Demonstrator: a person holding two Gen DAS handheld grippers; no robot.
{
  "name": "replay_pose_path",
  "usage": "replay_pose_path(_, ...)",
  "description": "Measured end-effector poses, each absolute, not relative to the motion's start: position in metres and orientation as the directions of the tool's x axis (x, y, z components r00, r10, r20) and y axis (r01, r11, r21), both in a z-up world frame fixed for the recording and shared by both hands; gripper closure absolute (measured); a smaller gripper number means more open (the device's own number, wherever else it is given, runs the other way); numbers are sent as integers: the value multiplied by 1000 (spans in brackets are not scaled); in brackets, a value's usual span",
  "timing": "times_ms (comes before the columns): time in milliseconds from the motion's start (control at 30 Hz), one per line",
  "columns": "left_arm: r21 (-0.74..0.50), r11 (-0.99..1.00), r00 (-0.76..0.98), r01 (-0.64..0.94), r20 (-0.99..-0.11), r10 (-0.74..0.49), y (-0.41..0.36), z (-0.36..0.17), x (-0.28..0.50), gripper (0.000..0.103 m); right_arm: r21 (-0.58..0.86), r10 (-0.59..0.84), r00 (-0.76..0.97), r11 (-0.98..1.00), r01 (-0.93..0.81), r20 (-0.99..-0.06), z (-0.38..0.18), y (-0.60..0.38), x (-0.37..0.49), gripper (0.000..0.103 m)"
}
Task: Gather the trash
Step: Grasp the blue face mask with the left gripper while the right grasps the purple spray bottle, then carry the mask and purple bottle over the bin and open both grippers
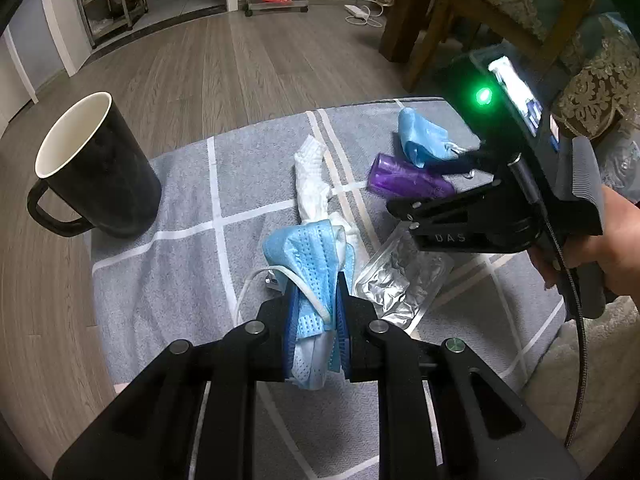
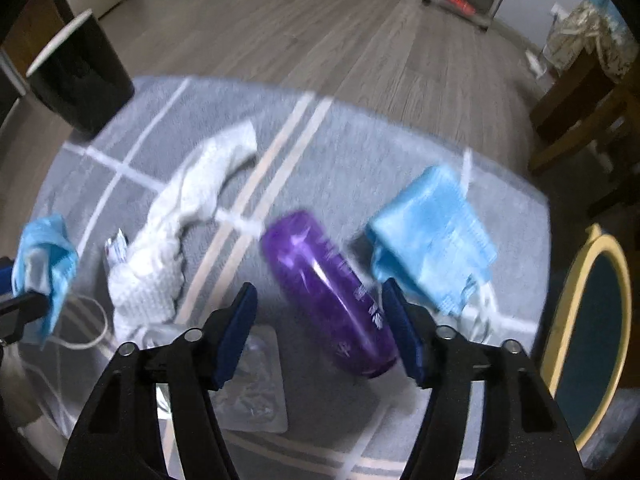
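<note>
Purple bottle [image 2: 328,292]: we see it lying between our right gripper [image 2: 320,328] pads, long axis diagonal, beside the black mug's [image 1: 96,168] gray mat [image 1: 180,184].
Right gripper: spread, one pad touching.
Left gripper [image 1: 316,316]: pinching a blue mask [image 1: 308,256].

Grey checked cloth [image 1: 168,280] left of left tool [image 1: 316,320]: bare strip, free passage toward black mug [image 1: 96,168] standing at far-left edge. Ahead of left tool: white tissue [image 1: 316,184] and foil packet [image 1: 396,280] crowd middle. Right tool [image 2: 320,328] straddles purple bottle [image 2: 332,292]; blue mask [image 2: 432,240] just right of it, seemingly touching (blurred). Gap between tissue and bottle open. Chair legs [image 1: 424,32] beyond far edge.
</note>
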State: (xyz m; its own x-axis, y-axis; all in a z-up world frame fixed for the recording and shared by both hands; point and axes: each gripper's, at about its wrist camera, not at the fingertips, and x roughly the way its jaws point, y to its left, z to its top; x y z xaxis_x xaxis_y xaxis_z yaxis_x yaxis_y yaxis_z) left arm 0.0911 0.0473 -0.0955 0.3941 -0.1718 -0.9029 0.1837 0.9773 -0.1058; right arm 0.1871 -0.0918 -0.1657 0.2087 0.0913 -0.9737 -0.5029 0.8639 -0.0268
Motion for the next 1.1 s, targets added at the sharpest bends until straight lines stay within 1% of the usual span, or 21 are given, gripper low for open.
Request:
replay_pose_path(33, -107, 977, 393, 184, -903, -173, 48, -96, 91, 87, -17, 98, 204, 867, -498, -974, -166, -92, 187, 51)
replay_pose_path(233, -104, 977, 386, 188, -907, -171, 48, -97, 91, 87, -17, 104, 219, 871, -492, -970, -165, -91, 185, 51)
replay_pose_path(267, -103, 977, 385, 189, -907, -170, 48, -98, 91, 87, -20, 104, 220, 869, -495, -970, -164, -90, 184, 54)
replay_pose_path(300, -103, 977, 385, 189, -907, -170, 48, -98, 91, 87, -14, 110, 219, 867, -497, -970, -163, -89, 184, 69)
replay_pose_path(367, -104, 976, 387, 191, -906, -172, 48, -97, 91, 87, -13, 103, 216, 878, -478, -971, -161, -92, 188, 70)
replay_pose_path(500, -103, 976, 390, 191, -905, -172, 48, -96, 91, 87, 26, 136, 216, 895, -446, -967, -153, -97, 192, 70)
replay_pose_path(667, -101, 975, 400, 197, -900, -174, 48, -92, 91, 87, 53, 168, 238, 905, -423, -957, -132, -104, 185, 70)
replay_pose_path(767, -98, 975, 405, 201, -897, -174, 47, -90, 90, 87, 92, 207, 257, 914, -394, -944, -110, -112, 177, 70)
replay_pose_path(900, -90, 973, 416, 213, -892, -174, 45, -85, 88, 87, 104, 225, 289, 920, -379, -930, -81, -120, 162, 70)
replay_pose_path(1100, -92, 971, 441, 221, -879, -183, 43, -73, 84, 87, 167, 262, 344, 944, -283, -901, -43, -160, 146, 70)
